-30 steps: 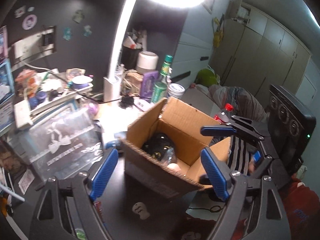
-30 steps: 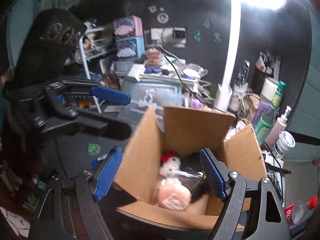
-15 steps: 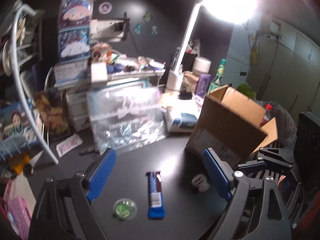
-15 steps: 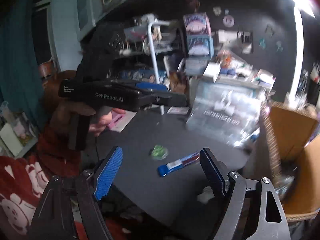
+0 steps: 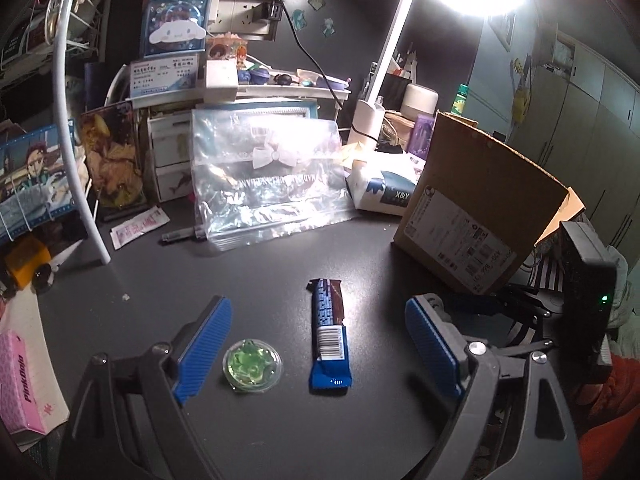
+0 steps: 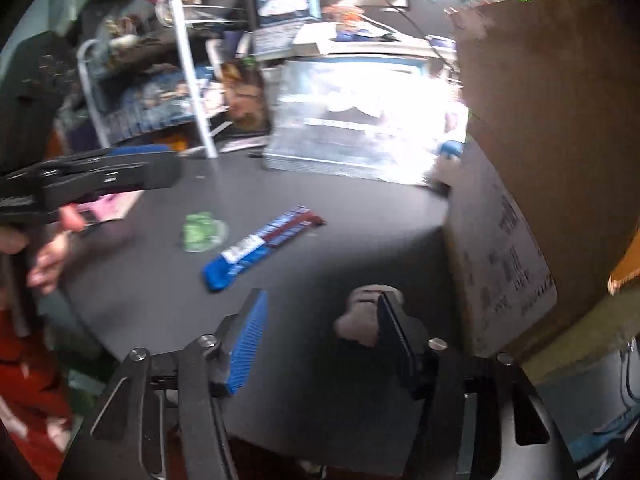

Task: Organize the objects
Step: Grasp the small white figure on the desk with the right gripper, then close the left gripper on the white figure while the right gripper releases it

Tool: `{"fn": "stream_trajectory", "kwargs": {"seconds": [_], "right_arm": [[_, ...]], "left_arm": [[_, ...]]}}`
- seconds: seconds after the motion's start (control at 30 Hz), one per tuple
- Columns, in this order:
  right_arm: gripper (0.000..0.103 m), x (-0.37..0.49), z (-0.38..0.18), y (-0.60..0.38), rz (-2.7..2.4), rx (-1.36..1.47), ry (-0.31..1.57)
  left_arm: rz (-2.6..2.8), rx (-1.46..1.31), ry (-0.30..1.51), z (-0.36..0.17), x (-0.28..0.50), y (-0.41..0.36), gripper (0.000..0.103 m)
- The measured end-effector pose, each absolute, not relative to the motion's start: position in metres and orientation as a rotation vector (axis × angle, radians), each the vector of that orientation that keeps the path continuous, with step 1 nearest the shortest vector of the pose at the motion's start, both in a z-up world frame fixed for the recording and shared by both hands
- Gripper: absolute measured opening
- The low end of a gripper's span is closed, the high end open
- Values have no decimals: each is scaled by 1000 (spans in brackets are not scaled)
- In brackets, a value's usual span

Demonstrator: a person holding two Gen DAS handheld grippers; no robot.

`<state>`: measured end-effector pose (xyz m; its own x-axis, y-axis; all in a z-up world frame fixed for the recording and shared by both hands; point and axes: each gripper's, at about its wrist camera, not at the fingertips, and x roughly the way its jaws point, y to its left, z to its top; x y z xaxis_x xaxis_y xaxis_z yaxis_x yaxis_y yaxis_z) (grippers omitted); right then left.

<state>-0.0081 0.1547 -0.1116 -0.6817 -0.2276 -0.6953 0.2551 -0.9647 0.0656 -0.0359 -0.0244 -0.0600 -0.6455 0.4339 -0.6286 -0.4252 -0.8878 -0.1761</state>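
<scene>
A blue snack bar [image 5: 329, 340] lies on the dark table [image 5: 280, 260], with a round clear lid holding a green shape [image 5: 252, 365] to its left. My left gripper [image 5: 316, 344] is open, low over the table, with both items between its fingers. An open cardboard box [image 5: 476, 208] stands at the right. In the blurred right wrist view, my right gripper [image 6: 320, 332] is open near the table's front edge; a small pale figure [image 6: 362, 314] lies by its right finger. The snack bar [image 6: 260, 246], lid [image 6: 202, 232] and box [image 6: 532, 152] show there too.
A clear plastic bag [image 5: 264, 180], a white tissue pack [image 5: 380, 188] and a pen [image 5: 180, 235] lie at the back of the table. Shelves, cards and a lamp [image 5: 376, 92] crowd the rear. A pink box [image 5: 16, 384] sits at the left edge.
Both grippers have swung left, away from the box's opening, and lowered toward the table. The snack bar and green lid now lie between my left fingers. Both stay open.
</scene>
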Motion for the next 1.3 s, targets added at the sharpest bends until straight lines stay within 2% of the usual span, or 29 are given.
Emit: {"fn": "stream_trajectory", "kwargs": {"seconds": [0.17,0.3,0.53,0.73,0.83,0.93,1.0,1.07,1.3], "right_arm": [[40,-17,-123,158,-2726,1153,110],[24,-21,-130,160,-2743,1193,152],[19,-19,-128,161,-2729,1153,164],[19,-12,-99,142,-2607,964,238],[19,-9,-81,130,-2571,872,299],[19,-5,-63,120,-2555,777,378],[19,-2,-50,117,-2550,722,414],[19,-3,-41,117,-2544,685,436],[19,4,-2,135,-2600,570,544]], "left_arm": [[2483,-954,-24,-59,-36,-25,87],[2481,-950,-36,-57,-39,-26,87],[2389,-988,-26,-57,-45,-12,87],[2243,-1003,-98,-47,-51,-2,87],[2202,-988,-102,-35,-51,4,76],[2160,-964,-112,-20,-51,9,61],[2150,-940,-105,-8,-50,14,46],[2130,-921,-98,3,-51,19,38],[2118,-851,-41,45,-63,49,33]]}}
